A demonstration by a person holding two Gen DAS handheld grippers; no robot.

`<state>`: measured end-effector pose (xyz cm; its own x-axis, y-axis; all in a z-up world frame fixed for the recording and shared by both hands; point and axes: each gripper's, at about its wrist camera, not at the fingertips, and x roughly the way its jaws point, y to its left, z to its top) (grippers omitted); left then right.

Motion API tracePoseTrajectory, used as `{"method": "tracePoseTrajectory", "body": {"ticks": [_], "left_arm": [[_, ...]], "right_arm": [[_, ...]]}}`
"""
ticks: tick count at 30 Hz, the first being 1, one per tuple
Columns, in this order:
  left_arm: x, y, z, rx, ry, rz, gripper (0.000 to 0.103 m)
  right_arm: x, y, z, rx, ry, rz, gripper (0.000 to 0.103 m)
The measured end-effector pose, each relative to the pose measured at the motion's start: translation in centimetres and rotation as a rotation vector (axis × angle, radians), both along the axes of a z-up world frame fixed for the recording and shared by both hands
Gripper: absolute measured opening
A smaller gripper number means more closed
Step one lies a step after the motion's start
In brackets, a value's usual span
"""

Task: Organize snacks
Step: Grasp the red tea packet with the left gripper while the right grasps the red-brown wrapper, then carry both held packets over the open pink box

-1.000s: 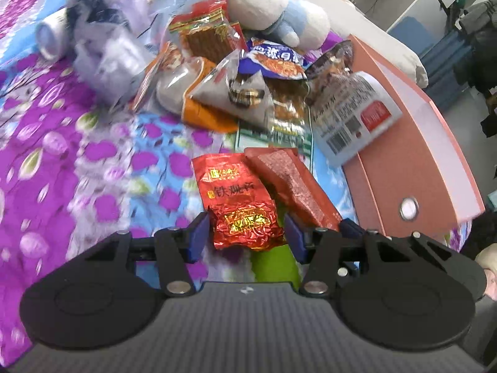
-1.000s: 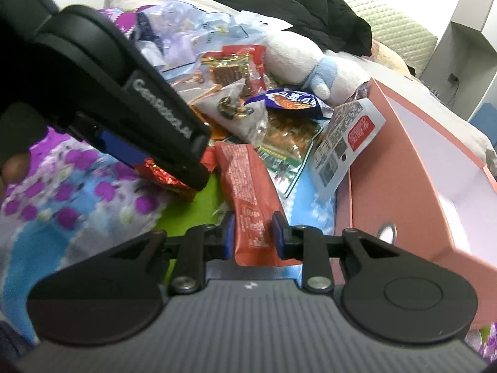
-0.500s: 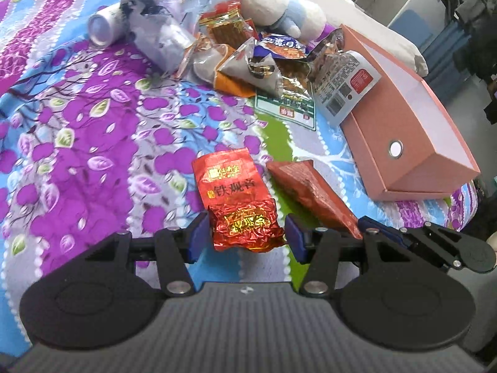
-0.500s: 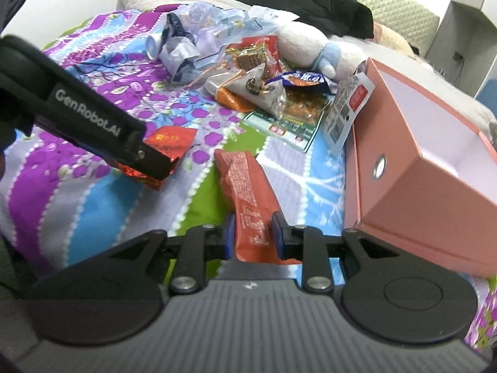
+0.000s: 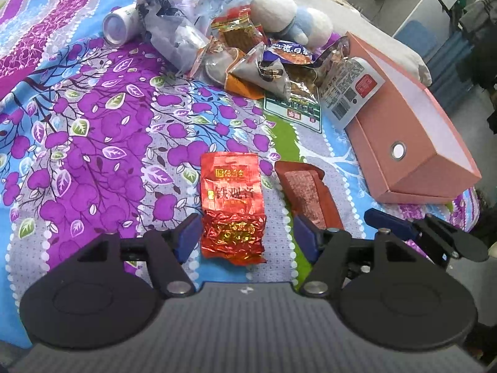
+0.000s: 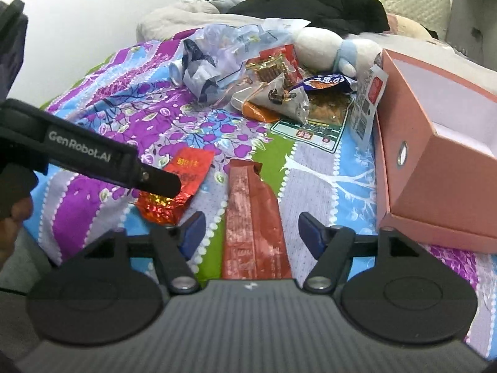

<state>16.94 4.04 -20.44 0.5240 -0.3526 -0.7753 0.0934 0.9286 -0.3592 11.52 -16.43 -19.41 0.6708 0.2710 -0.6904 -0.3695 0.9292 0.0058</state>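
Observation:
A shiny red tea packet (image 5: 231, 205) lies on the bedspread between the open fingers of my left gripper (image 5: 245, 234), which do not touch it; it also shows in the right wrist view (image 6: 177, 186). A long brick-red snack packet (image 6: 253, 217) lies flat between the open fingers of my right gripper (image 6: 251, 227), released; it lies to the right of the tea packet in the left wrist view (image 5: 307, 192). A heap of snack bags (image 5: 264, 62) sits farther back.
An open pink box (image 5: 413, 143) stands at the right, its inside showing in the right wrist view (image 6: 435, 118). A plush toy (image 6: 326, 46), crumpled plastic bags (image 5: 174, 25) and a white can (image 5: 118, 28) lie behind the snacks on the flowered bedspread (image 5: 93, 143).
Both grippers pulled back from the snack heap. My right gripper opened and let go of the brick-red packet. The left gripper stayed open around the tea packet.

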Motion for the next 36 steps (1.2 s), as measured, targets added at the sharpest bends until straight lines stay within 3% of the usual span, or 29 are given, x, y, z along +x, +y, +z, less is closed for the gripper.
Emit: {"method": "tracePoseTrajectory", "body": {"ticks": [11, 14, 18, 24, 27, 36], "left_arm": [[0.3, -0.5, -1.5, 0.028, 0.018, -0.011, 0.07], [0.3, -0.9, -1.6, 0.043, 0.012, -0.025, 0.07], [0.5, -1.3, -1.8, 0.073, 0.005, -0.039, 0.07], [0.8, -2.0, -2.0, 0.111, -0.009, -0.043, 0.068], [0.8, -2.4, -2.0, 0.141, -0.017, -0.048, 0.059], [0.6, -2.5, -0.3, 0.116, -0.046, -0.025, 0.057]], "right_arm": [[1.3, 1.3, -2.7, -0.076, -0.004, 0.039, 0.067], [1.4, 1.3, -3.1, -0.072, 0.015, 0.041, 0.059], [1.3, 1.3, -2.9, -0.074, 0.018, 0.039, 0.052], [0.8, 0.6, -2.5, -0.072, 0.03, -0.005, 0.05], [0.8, 0.1, -2.2, -0.055, 0.041, -0.036, 0.05], [1.2, -1.0, -0.6, 0.0, 0.054, -0.09, 0.048]]}}
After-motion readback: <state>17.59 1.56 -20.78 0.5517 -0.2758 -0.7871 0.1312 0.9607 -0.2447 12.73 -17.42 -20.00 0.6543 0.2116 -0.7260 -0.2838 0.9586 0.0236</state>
